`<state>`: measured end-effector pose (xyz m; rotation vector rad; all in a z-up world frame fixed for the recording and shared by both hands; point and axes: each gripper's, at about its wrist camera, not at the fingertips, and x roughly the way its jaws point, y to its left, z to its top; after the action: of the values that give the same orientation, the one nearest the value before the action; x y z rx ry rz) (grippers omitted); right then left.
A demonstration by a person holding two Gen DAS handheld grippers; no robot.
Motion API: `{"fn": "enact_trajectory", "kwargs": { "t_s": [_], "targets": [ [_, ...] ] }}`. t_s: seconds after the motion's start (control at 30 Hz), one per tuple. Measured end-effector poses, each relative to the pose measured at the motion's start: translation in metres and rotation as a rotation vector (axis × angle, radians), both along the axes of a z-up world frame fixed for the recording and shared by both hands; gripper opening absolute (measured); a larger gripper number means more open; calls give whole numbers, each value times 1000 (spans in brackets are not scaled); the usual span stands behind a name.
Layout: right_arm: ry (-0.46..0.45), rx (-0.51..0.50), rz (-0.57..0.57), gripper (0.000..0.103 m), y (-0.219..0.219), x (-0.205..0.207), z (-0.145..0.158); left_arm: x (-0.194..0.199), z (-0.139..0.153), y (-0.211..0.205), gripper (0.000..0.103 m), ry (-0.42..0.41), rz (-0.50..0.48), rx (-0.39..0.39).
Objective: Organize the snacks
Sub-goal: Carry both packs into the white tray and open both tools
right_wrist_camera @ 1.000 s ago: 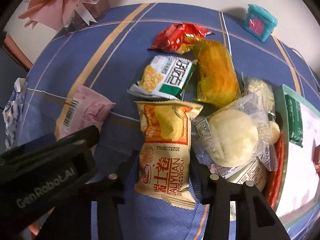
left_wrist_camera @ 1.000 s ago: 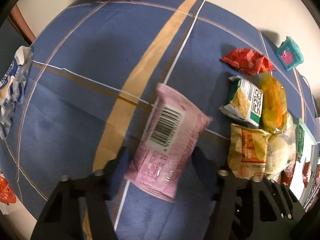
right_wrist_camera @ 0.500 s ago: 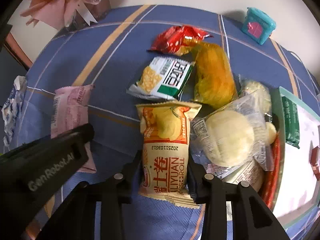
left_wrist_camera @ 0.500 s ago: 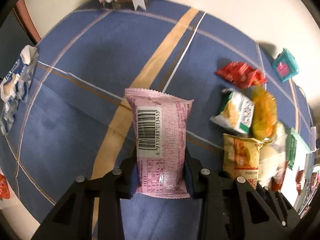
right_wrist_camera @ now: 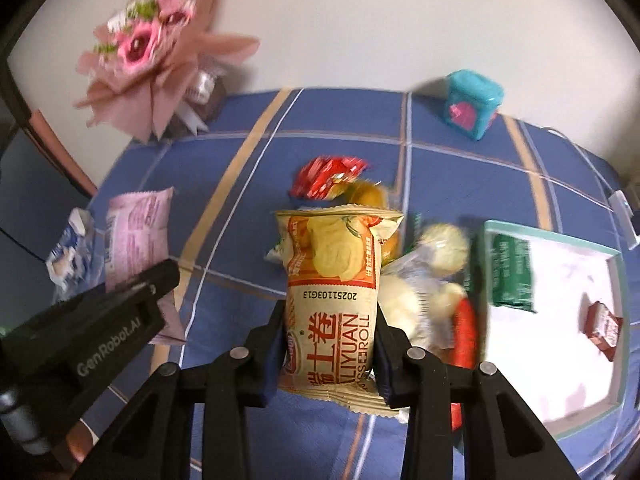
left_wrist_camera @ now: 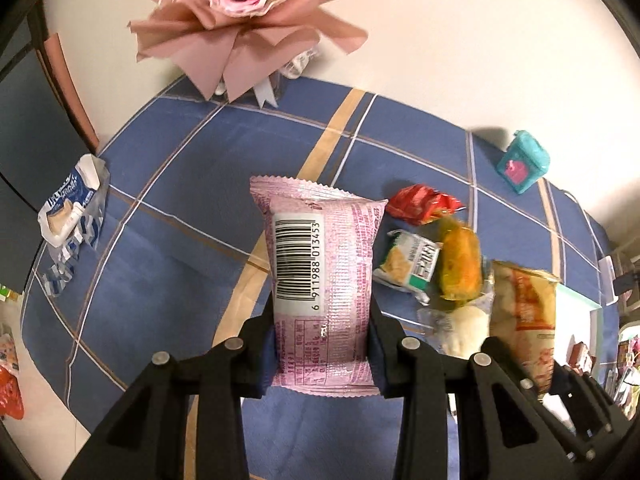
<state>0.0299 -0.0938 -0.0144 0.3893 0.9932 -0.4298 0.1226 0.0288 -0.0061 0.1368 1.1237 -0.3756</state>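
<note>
Blue plaid surface | left gripper clamps pink packet, long axis pointing away | right gripper clamps egg-roll packet; teal tray lies rightward, nearer right gripper.

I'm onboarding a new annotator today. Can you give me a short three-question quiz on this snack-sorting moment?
1. True or false: the left gripper is shut on the pink snack packet.
2. What does the right gripper hold?
A. red packet
B. orange egg-roll packet
C. teal box
3. Fill in: the white tray has a ____ rim.

Key: 1 true. 2 B, the orange egg-roll packet. 3 teal.
</note>
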Motion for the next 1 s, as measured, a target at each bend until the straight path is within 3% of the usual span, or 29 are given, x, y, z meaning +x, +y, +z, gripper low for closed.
{"fn": "enact_trajectory", "kwargs": {
  "t_s": [0.1,0.37,0.73,1.0],
  "targets": [
    [-17,18,-40,40,-27,-5,0,-11,0,-7,39,-22,-19,-5],
    [-36,69,-234,39,-101,-80,12,-51,13,-41,39,-52,-106,-13],
    [-54,107,-521,39,-197,-185,14,-128,25,-135,39,-81,-345,-8],
    [-64,91,-610,39,-226,-224,21,-179,20,-187,39,-80,-497,4]
  ]
}}
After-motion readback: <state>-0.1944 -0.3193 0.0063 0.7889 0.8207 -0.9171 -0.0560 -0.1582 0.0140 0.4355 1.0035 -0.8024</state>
